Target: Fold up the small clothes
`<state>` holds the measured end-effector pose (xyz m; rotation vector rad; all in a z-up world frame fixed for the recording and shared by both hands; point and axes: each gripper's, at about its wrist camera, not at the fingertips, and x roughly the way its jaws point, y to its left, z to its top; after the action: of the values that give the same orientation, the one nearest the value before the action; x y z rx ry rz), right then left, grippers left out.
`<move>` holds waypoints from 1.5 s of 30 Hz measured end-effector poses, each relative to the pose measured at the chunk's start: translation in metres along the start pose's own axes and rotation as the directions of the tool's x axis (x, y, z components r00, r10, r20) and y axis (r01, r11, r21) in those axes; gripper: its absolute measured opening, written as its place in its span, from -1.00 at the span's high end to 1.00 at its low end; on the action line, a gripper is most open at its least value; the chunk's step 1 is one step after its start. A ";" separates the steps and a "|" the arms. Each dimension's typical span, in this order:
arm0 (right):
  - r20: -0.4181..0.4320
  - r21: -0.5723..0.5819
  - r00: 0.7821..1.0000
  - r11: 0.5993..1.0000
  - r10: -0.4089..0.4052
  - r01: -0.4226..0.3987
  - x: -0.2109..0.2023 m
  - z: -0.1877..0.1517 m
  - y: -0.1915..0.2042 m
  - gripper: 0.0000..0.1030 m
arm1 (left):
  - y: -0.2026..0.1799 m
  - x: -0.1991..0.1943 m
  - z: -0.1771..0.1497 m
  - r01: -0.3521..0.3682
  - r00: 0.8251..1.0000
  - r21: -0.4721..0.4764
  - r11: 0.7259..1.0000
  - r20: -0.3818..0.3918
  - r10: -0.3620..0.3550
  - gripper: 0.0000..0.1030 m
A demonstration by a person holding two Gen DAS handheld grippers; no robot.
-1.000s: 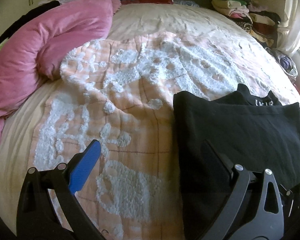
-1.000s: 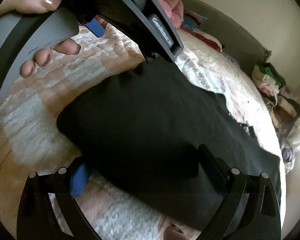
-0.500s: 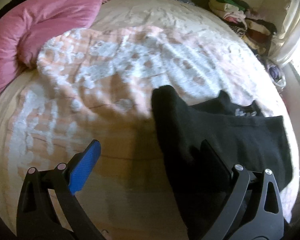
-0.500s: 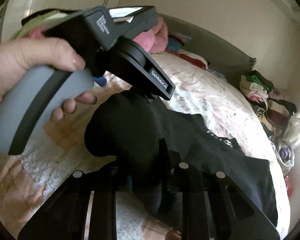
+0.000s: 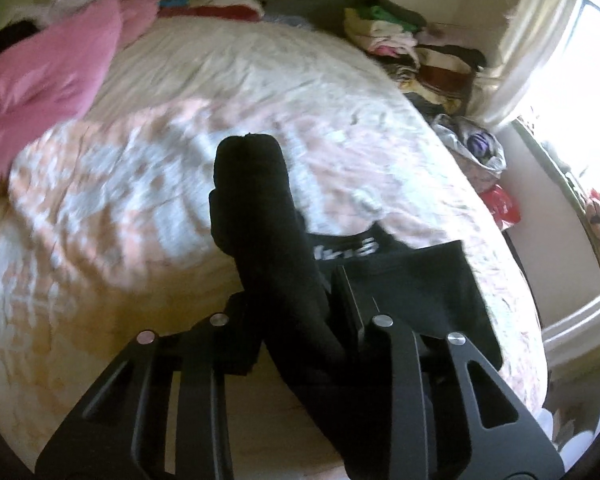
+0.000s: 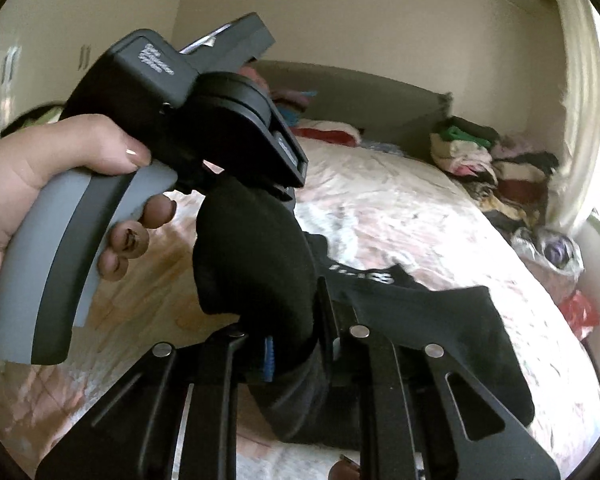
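Surface: wide bed [image 5: 260, 80] under a cream crinkled sheet, overlaid by a peach-and-white tufted blanket [image 5: 112, 184] that covers its near half.

Room, far side: grey upholstered headboard [image 6: 380, 96]; pink padded quilt [image 5: 52, 64] bunched at the bed's left edge; stack of folded mixed-colour clothes [image 5: 412, 48] beside the bed's right far corner; cream curtain [image 5: 532, 32] and bright window on the right; crumpled plastic bag [image 5: 476, 144] and a red item on the floor below the curtain. Pale cupboard doors [image 6: 16, 64] at far left.

Task item: black knit garment with white lettering [image 5: 260, 216], partly lifted off the blanket. One bunched fold stands up between the two tools; the remainder [image 6: 460, 320] trails flat toward the bed's right edge.

Left gripper [image 5: 296, 308]: jaws have just closed, pads clamped on the raised black fold. Left hand [image 6: 60, 172] wraps its grey handle.

Right gripper [image 6: 296, 344]: jaws have just closed, nipping the same garment lower down; blue pad edge showing.

Open room: bare blanket to the left and sheet toward the headboard; right edge narrow, crowded by floor clutter.
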<state>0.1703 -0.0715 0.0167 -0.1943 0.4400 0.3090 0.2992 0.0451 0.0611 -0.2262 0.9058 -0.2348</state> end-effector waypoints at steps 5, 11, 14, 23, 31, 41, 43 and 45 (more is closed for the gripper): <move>0.013 0.077 0.999 0.997 -0.031 0.030 -0.016 -0.003 -0.032 0.72 | -0.044 0.001 0.006 0.009 1.000 0.062 0.998 0.010 -0.009 0.55; 0.006 0.147 0.998 0.988 -0.055 0.053 -0.022 -0.013 -0.065 0.72 | -0.082 0.014 0.007 0.026 1.000 0.106 0.994 -0.008 -0.025 0.55; -0.005 0.178 0.998 0.982 -0.061 0.061 -0.023 -0.021 -0.077 0.73 | -0.099 0.024 0.006 0.026 0.999 0.130 0.991 -0.025 -0.023 0.55; -0.042 0.265 0.997 0.961 -0.069 0.077 -0.017 -0.043 -0.111 0.73 | -0.138 0.061 0.001 0.023 0.996 0.182 0.983 -0.084 -0.008 0.54; -0.116 0.417 0.993 0.907 -0.010 0.058 -0.004 -0.068 -0.147 0.73 | -0.171 0.099 -0.005 0.033 0.988 0.216 0.976 -0.152 0.000 0.45; -0.148 0.742 0.964 0.669 0.220 -0.039 0.018 -0.123 -0.201 0.56 | -0.192 0.143 -0.021 0.103 0.968 0.193 0.976 -0.246 -0.053 -0.17; -0.132 0.772 0.957 0.632 0.257 -0.064 0.016 -0.126 -0.207 0.51 | -0.191 0.135 -0.021 0.138 0.968 0.182 0.974 -0.231 -0.094 -0.27; -0.116 0.792 0.946 0.603 0.304 -0.096 0.015 -0.124 -0.214 0.41 | -0.186 0.120 -0.018 0.146 0.975 0.179 0.973 -0.195 -0.110 -0.32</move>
<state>0.2068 -0.2986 -0.0750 0.7057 0.8101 0.2913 0.3366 -0.1686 0.0141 -0.0837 1.0459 -0.4682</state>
